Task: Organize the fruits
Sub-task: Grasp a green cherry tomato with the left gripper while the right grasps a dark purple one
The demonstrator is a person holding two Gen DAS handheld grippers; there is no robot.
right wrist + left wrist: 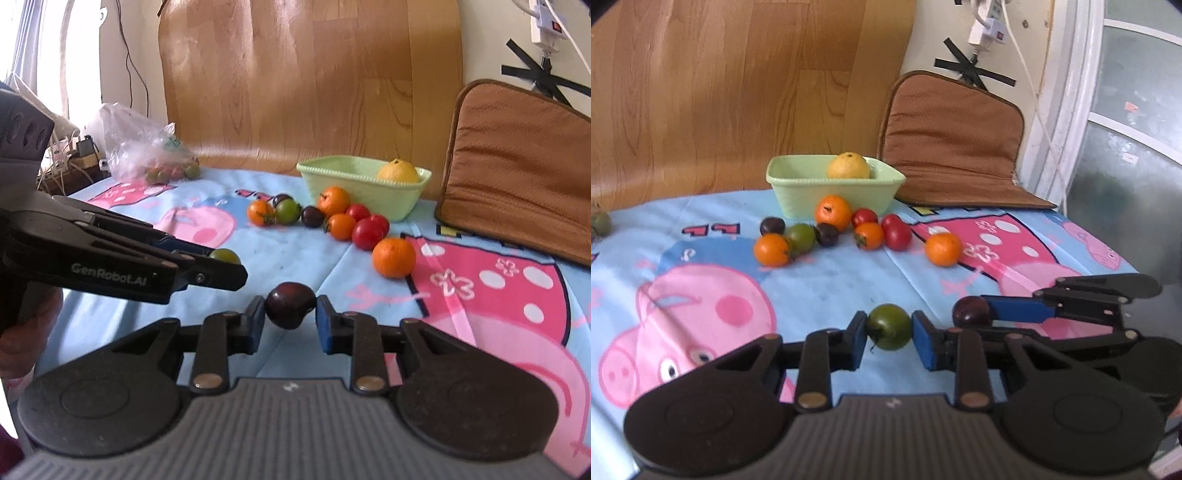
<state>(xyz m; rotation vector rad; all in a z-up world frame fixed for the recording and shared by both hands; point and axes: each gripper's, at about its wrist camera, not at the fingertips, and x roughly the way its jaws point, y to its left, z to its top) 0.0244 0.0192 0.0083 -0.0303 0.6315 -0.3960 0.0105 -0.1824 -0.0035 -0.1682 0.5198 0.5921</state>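
Observation:
My left gripper [889,334] is shut on a green tomato [889,326], held just above the cloth. My right gripper [290,314] is shut on a dark purple tomato [290,304]; it also shows in the left wrist view [971,312], just right of the left gripper. A pale green bowl [798,184] at the back holds a yellow citrus [848,166]. In front of the bowl lies a cluster of orange [833,212], red [897,234], green [800,238] and dark fruits [772,226]. One orange [943,249] lies apart to the right.
The table has a blue and pink cartoon cloth [701,295]. A brown cushion [953,140] leans against the wall right of the bowl. A plastic bag of fruit [147,151] sits at the far left. A wooden board [310,74] stands behind.

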